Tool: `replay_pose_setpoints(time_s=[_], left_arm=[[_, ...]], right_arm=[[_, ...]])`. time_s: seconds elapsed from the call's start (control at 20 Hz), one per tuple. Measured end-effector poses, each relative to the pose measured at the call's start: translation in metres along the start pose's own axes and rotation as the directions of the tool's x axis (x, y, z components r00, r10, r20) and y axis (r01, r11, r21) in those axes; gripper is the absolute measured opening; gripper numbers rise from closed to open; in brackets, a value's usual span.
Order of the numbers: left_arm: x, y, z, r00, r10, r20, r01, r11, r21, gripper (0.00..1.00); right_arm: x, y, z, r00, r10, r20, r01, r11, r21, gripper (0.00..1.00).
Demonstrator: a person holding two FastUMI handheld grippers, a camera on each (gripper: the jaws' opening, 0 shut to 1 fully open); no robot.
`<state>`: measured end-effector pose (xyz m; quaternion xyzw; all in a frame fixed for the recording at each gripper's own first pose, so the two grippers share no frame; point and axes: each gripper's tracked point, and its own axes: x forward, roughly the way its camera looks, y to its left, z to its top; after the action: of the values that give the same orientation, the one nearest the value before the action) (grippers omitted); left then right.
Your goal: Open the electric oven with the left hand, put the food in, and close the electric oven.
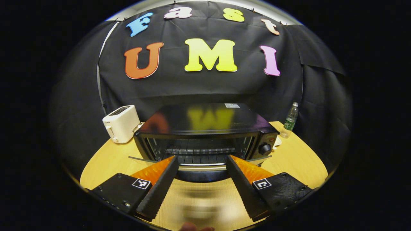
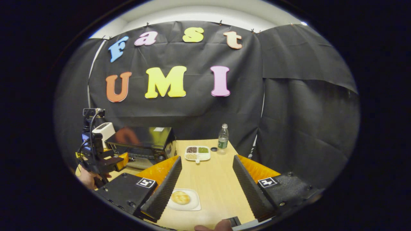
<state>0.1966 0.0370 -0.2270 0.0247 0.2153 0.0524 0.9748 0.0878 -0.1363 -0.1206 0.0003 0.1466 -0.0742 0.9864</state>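
Oven point(image 1: 205, 134) door lowered open, rack exposed; left gripper point(image 1: 201, 170) spread wide just before it; toaster point(image 1: 121, 123) far left.

The wooden table point(image 2: 218, 189) had a toaster oven point(image 1: 205, 134), white toaster point(image 1: 121, 123), water bottle point(image 2: 223, 138), divided snack tray point(image 2: 197, 153), and a bun plate point(image 2: 183, 199) on it.

The left gripper point(image 1: 201, 175) has two long black jaws with a saw-tooth inner face and orange backs. Each jaw sits on a black block with small screws and a white square marker with a black pattern. The right gripper point(image 2: 207, 175) has the same build: black toothed jaws, orange backs, black blocks, screws, square markers. In the right gripper view the left gripper point(image 2: 96, 157) also appears farther off, black with yellow parts, black cables and a small camera on top.
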Motion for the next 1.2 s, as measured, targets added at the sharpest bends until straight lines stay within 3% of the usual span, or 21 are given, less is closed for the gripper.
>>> replay_pose_setpoints(time_s=[0.05,0.1,0.15,0.2,0.25,0.3,0.35,0.75,1.0,1.2], left_arm=[[-0.005,-0.001,-0.010,1.000,0.000,-0.013,0.000,1.000,-0.004,1.00],[-0.012,-0.001,-0.021,1.000,-0.001,-0.029,0.001,1.000,-0.010,1.00],[-0.017,-0.001,-0.031,0.999,-0.001,-0.047,0.001,1.000,-0.016,0.92],[-0.021,0.000,-0.040,0.998,-0.002,-0.060,0.000,1.000,-0.022,1.00],[-0.025,-0.001,-0.050,0.997,-0.002,-0.078,0.000,1.000,-0.026,0.92],[-0.027,-0.002,-0.059,0.996,-0.002,-0.093,-0.001,1.000,-0.031,0.92],[-0.029,-0.003,-0.070,0.994,-0.002,-0.112,-0.002,0.999,-0.036,1.00],[-0.026,-0.003,-0.151,0.960,-0.005,-0.279,-0.014,0.998,-0.064,0.97],[-0.027,0.000,-0.152,0.962,0.004,-0.274,-0.020,0.998,-0.055,0.98],[-0.034,0.009,-0.138,0.972,0.017,-0.234,-0.029,0.999,-0.046,0.89]], right_arm=[[-0.002,0.000,-0.003,1.000,0.003,-0.005,-0.003,1.000,0.002,0.99],[-0.004,0.000,-0.007,1.000,0.006,-0.012,-0.006,1.000,0.005,0.99],[-0.006,0.001,-0.010,1.000,0.009,-0.018,-0.009,1.000,0.006,0.99],[-0.008,0.000,-0.015,1.000,0.010,-0.026,-0.010,1.000,0.002,0.99],[-0.008,-0.001,-0.019,0.999,0.010,-0.033,-0.010,1.000,-0.005,0.99],[-0.009,-0.002,-0.024,0.999,0.008,-0.041,-0.009,1.000,-0.013,0.99],[-0.009,-0.003,-0.029,0.999,0.008,-0.051,-0.009,1.000,-0.019,0.99],[-0.014,-0.001,-0.062,0.992,0.023,-0.125,-0.030,0.998,-0.049,0.99],[-0.013,0.004,-0.081,0.983,0.059,-0.176,-0.066,0.997,-0.037,0.99],[-0.010,0.013,-0.104,0.967,0.096,-0.237,-0.103,0.994,-0.018,0.99]])
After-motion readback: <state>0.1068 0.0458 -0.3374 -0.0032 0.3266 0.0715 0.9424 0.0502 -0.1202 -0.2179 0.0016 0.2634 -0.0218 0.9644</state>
